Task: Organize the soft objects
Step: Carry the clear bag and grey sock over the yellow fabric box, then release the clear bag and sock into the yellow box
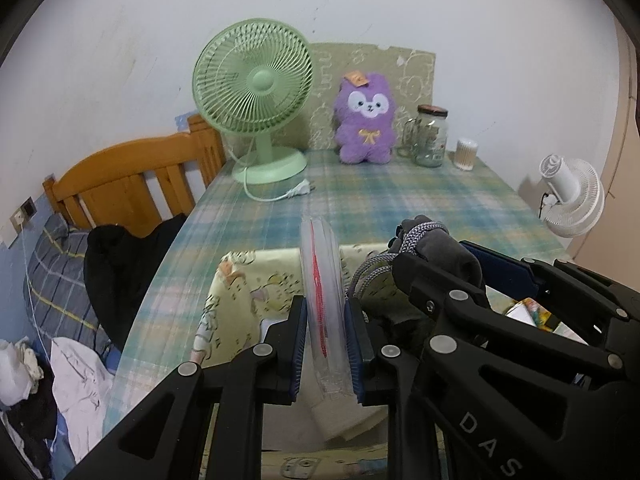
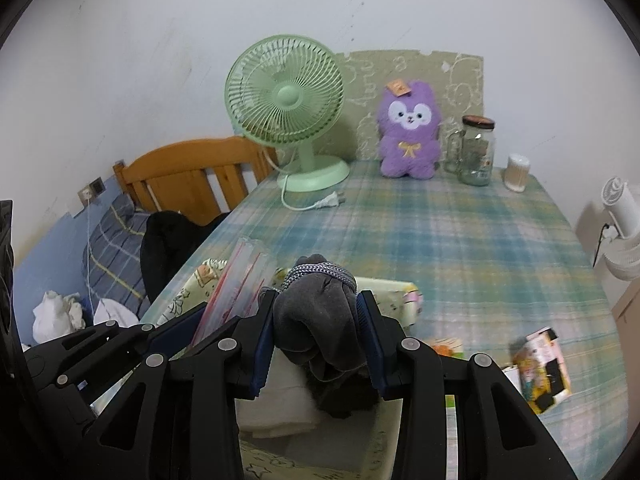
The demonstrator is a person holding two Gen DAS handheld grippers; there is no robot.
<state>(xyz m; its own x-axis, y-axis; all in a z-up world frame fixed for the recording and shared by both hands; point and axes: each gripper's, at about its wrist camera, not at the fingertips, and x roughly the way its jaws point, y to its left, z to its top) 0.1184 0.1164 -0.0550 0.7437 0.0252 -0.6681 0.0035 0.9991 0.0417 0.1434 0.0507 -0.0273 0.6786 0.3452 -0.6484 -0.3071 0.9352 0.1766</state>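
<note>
**Bag in One Tong, Socks in the Other**

Black tongs fill the front of both views. Left gripper (image 1: pixel 326 344) is clenched on a clear zip bag (image 1: pixel 322 292) with a red strip. Its blue pads press both flat sides. The bag stands on its edge, and its long way runs straight out ahead of the tongs, toward the purple plush toy (image 1: pixel 366 118) at the far end of the table.

Right gripper (image 2: pixel 316 344) is squeezing a gray sock bundle (image 2: pixel 316 312) tied round with a gray cord. The bundle bulges out past the pads.

Seen from the bag, the bundle is just beside it on the right, close but I cannot tell if they touch. Both hang over a pale yellow box (image 1: pixel 240 280) with cartoon prints, near the front of the checked tablecloth (image 2: pixel 460 240).

I think the bundle must go into the bag. For that the bag's mouth has to face the bundle, but now only its flat side does. I cannot tell where the mouth is or if it is open. The right hand is the one to push in.
</note>
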